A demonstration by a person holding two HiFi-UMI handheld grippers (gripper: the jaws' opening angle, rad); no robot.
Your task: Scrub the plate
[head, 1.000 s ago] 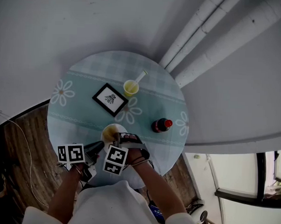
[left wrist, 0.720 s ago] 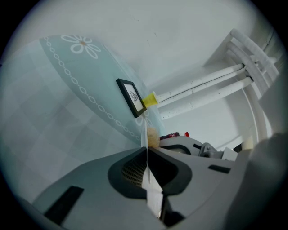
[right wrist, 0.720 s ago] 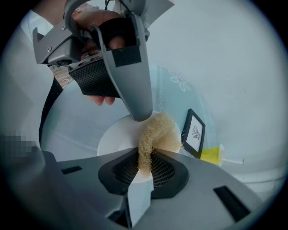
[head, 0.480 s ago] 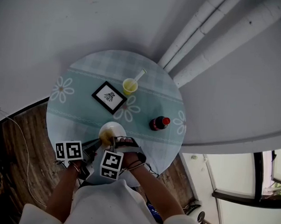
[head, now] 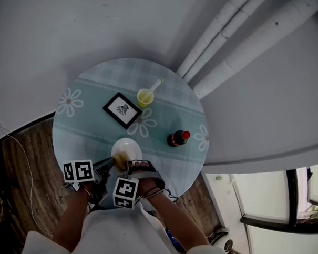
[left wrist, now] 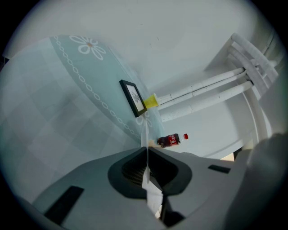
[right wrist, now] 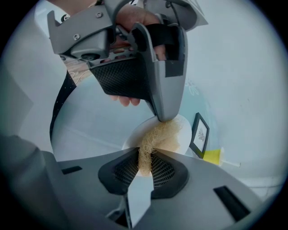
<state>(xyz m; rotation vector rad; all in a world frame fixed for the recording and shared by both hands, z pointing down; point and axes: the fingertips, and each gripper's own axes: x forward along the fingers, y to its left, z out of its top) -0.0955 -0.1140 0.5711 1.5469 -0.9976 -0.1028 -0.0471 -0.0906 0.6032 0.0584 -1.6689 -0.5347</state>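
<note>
On the round teal table, near its front edge, lies the white plate [head: 128, 147]. My left gripper [head: 110, 162] is shut on the plate's left rim; in the left gripper view the plate [left wrist: 145, 131] shows edge-on as a thin white line between the closed jaws of the left gripper [left wrist: 146, 152]. My right gripper [right wrist: 146, 158] is shut on a tan fibrous scrubber [right wrist: 158, 136], which is pressed onto the plate [right wrist: 134, 136]. In the head view the scrubber [head: 120, 160] sits at the plate's near rim, under the right gripper [head: 127, 165].
Farther back on the table stand a black picture frame [head: 122, 109], a yellow cup with a straw [head: 145, 97] and a cola bottle [head: 175, 137]. White pipes [head: 231, 37] run along the wall behind. The table edge [head: 183, 185] is close to my hands.
My right gripper has dragged the scrubber across the plate toward the near rim. The left gripper has kept its hold on the rim without moving.
</note>
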